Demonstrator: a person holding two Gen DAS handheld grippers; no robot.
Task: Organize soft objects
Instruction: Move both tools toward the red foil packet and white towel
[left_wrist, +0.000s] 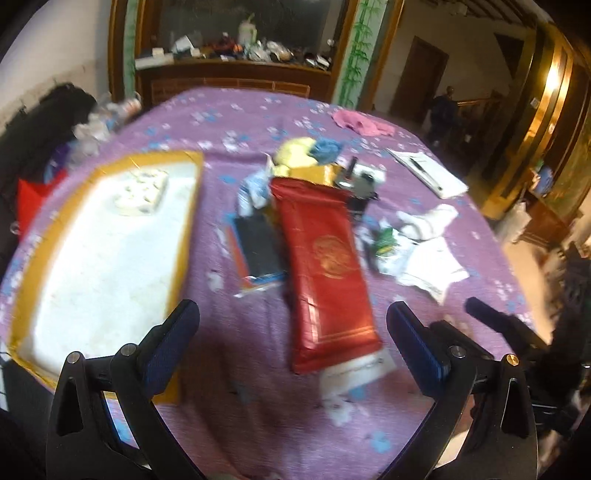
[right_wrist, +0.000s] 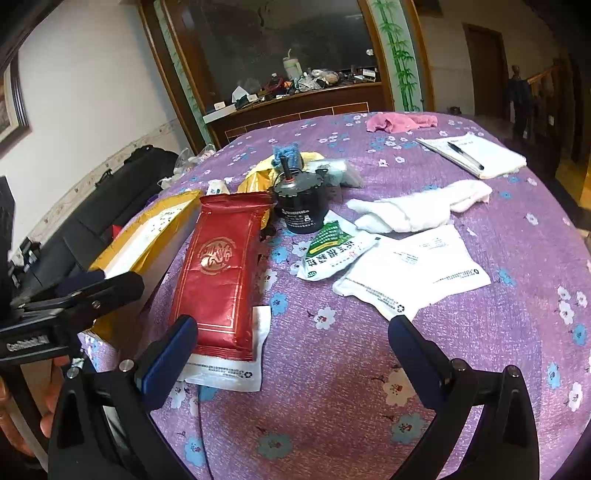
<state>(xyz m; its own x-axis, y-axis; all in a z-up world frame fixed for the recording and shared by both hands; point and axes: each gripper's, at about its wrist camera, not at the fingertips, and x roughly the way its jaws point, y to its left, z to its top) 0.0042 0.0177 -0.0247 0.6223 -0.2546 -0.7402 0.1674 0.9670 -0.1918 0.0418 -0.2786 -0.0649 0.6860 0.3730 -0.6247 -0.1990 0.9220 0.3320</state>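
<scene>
A white towel (right_wrist: 421, 210) lies right of centre on the purple flowered tablecloth (right_wrist: 480, 332); it also shows in the left wrist view (left_wrist: 424, 221). A pink cloth (right_wrist: 399, 122) lies at the far edge, also seen in the left wrist view (left_wrist: 362, 123). A yellow cloth (left_wrist: 295, 153) and a blue cloth (left_wrist: 327, 149) are piled behind a red pouch (left_wrist: 328, 266). My left gripper (left_wrist: 291, 343) is open and empty above the pouch's near end. My right gripper (right_wrist: 291, 354) is open and empty over bare cloth, beside the red pouch (right_wrist: 221, 273).
A yellow-rimmed open box (left_wrist: 184, 236) with a white lining stands at the left. A black motor (right_wrist: 301, 206), white and green packets (right_wrist: 410, 273), and a notepad with a pen (right_wrist: 472, 153) lie on the table. A black bag (right_wrist: 110, 206) sits left of the table.
</scene>
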